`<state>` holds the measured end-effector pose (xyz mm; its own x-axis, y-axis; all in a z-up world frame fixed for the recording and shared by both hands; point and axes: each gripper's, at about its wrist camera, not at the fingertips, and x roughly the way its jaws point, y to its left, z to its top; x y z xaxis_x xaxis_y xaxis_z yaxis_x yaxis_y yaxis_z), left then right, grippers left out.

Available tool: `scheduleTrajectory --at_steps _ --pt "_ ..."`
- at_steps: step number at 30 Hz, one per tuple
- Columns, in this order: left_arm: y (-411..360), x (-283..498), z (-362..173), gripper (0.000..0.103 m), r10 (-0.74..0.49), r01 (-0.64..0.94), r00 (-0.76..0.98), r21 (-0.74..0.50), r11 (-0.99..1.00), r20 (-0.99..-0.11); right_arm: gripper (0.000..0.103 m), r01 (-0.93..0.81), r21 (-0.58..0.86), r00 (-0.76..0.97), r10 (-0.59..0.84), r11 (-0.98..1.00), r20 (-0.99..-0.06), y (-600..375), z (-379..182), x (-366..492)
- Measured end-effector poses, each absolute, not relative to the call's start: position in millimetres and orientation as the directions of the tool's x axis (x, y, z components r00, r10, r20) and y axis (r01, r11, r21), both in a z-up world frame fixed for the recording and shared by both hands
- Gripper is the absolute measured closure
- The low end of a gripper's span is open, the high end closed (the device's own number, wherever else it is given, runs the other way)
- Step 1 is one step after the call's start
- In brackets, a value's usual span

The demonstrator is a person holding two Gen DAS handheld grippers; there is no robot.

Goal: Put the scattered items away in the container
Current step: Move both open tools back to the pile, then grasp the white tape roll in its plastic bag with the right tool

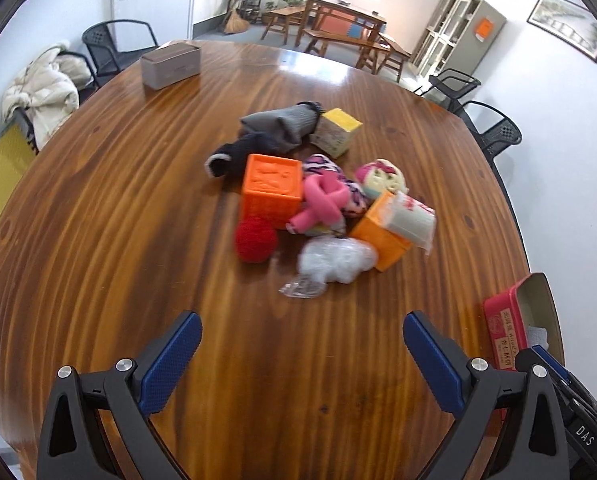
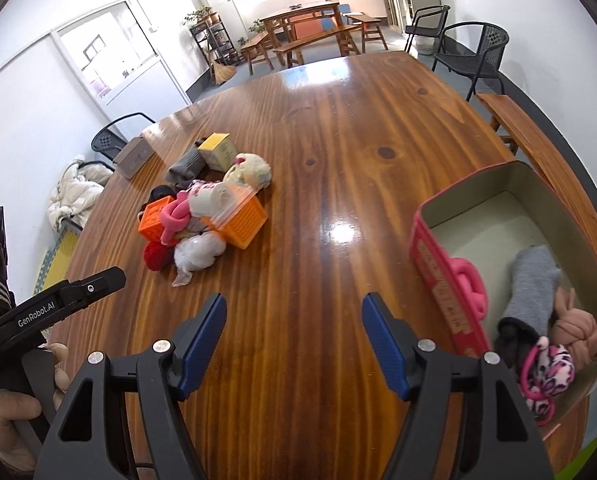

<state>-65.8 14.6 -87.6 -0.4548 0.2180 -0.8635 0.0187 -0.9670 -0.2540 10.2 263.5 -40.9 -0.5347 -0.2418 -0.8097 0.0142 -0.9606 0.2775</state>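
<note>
Between picks: left gripper (image 1: 302, 364) and right gripper (image 2: 294, 344) both gaped wide and empty over the glossy wooden table (image 1: 98, 240), jumbled toy-and-sock pile (image 1: 318, 208) at twelve o'clock, part-filled pink rectangular tin (image 2: 450, 280) at three; next move probably a reach for the red yarn ball (image 1: 255, 243).

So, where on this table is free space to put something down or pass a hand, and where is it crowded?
Bare wood lies between the toy pile and the pink box, and in front of both open grippers, left gripper and right gripper. The far table beyond the pile is also free. Crowded: the pile itself and the near end of the box.
</note>
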Motion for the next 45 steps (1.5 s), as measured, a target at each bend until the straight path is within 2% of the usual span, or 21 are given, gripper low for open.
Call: scheduleTrajectory --at_steps 14,25,32,40,41,43,45 --pt "-21.6 -98.3 -103.0 0.001 0.262 0.001 -0.42 -0.289 -0.957 -0.869 0.029 -0.002 0.257 -0.507 -0.221 -0.966 -0.833 219.4 -47.2 -9.7" --pt "-33.7 -125.9 -119.2 0.001 0.283 -0.032 -0.378 -0.293 -0.956 -0.882 0.029 -0.011 0.264 -0.545 -0.215 -0.965 -0.811 190.4 -38.1 -53.4" --pt "-51.7 -137.9 -127.3 0.001 0.272 -0.033 -0.372 -0.28 -0.959 -0.888 0.029 -0.011 0.256 -0.527 -0.212 -0.967 -0.823 161.8 -54.9 -90.0" --pt "-64.7 -150.8 -136.9 0.001 0.28 -0.02 -0.354 -0.292 -0.956 -0.892 0.029 -0.055 0.179 -0.507 -0.127 -0.982 -0.852 149.1 -78.6 -122.0" --pt "-64.2 -152.1 -137.5 0.001 0.282 -0.021 -0.352 -0.294 -0.956 -0.892 0.033 -0.06 0.166 -0.501 -0.114 -0.984 -0.858 149.1 -82.0 -124.9" --pt "-63.1 -154.9 -137.9 0.001 0.286 -0.026 -0.35 -0.296 -0.955 -0.892 0.049 -0.057 0.155 -0.491 -0.108 -0.986 -0.865 149.5 -87.6 -128.3" --pt "-60.7 -157.9 -137.9 0.001 0.293 -0.031 -0.347 -0.302 -0.953 -0.891 0.054 -0.05 0.141 -0.495 -0.098 -0.989 -0.863 149.3 -87.8 -127.2"
